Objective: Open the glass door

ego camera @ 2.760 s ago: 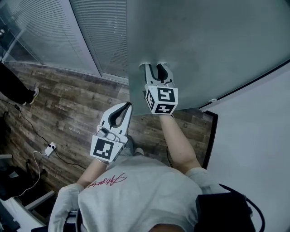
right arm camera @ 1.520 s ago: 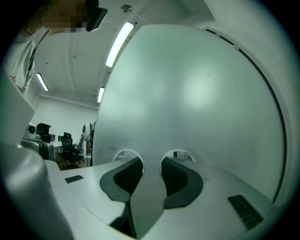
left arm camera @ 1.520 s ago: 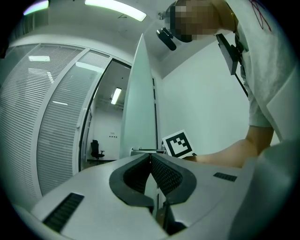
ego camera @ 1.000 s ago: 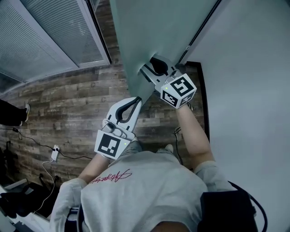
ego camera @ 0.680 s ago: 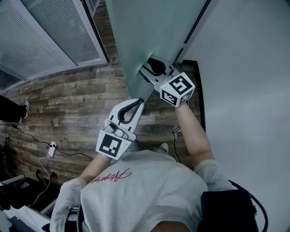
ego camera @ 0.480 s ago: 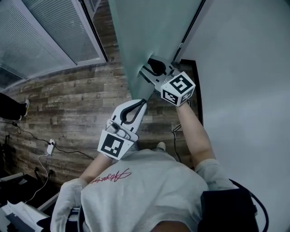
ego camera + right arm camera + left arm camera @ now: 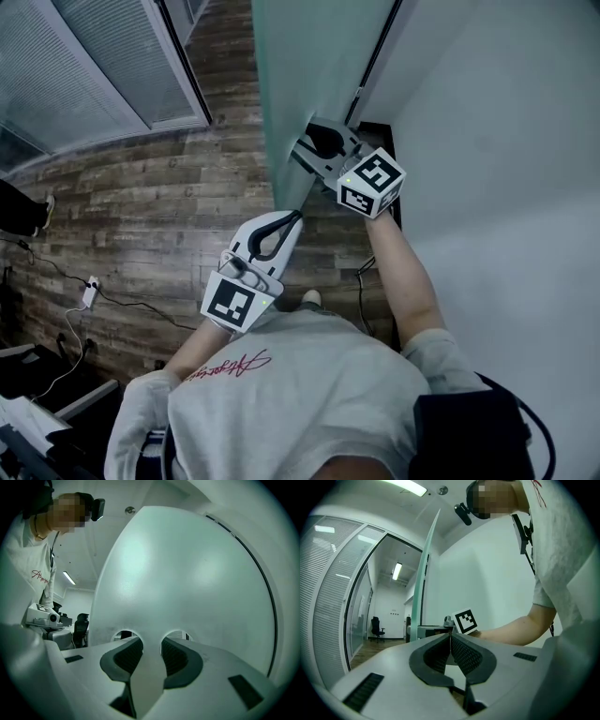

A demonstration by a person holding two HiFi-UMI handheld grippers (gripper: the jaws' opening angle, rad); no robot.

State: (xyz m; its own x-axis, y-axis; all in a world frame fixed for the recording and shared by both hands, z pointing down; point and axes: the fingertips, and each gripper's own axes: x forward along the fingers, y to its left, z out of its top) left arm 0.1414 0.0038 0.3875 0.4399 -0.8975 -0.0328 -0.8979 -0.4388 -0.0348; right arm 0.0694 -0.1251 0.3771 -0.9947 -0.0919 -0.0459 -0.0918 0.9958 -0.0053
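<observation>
The frosted glass door stands partly swung, and its free edge runs up the left gripper view. My right gripper is open, fingertips against the door's face, nothing between the jaws. In the right gripper view the glass fills the frame just beyond the spread jaws of the right gripper. My left gripper hangs lower and nearer the person, close to the door's edge, jaws shut on nothing. The left gripper shows its pads pressed together, with the right gripper's marker cube past them.
A white wall runs close along the right, with a dark door frame beside it. Glass partitions with blinds stand at the left over the wood-plank floor. A cable and plug lie at the left. An office chair stands beyond the doorway.
The door has swung further toward the wall at the right and looks narrower from above. Both grippers moved forward with it; the right stays open on the glass, the left stays shut.
</observation>
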